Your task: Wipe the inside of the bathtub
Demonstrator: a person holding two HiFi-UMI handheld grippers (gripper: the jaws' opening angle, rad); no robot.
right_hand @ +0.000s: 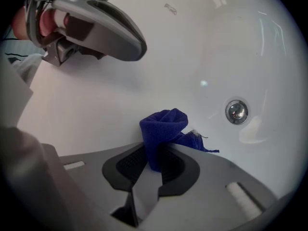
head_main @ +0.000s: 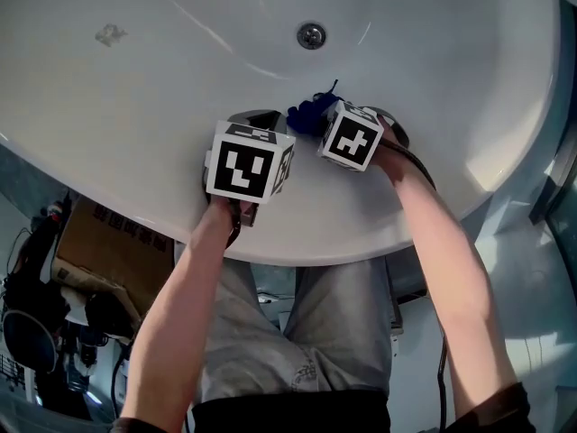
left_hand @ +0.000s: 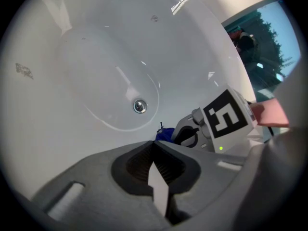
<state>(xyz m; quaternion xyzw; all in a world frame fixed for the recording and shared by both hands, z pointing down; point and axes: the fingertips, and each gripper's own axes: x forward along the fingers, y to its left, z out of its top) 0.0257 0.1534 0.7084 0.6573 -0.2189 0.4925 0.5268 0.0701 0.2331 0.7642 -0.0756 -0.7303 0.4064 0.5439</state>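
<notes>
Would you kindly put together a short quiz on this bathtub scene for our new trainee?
1. Which gripper holds the blue cloth?
2. True or false: the left gripper has its jaws wide apart.
3. The drain in the bathtub is: A) uncovered, beyond both grippers; B) under the cloth; C) hidden by a forearm.
Key: 1. The right gripper, shut on it. 2. False: they are together, with nothing between them. 3. A.
</notes>
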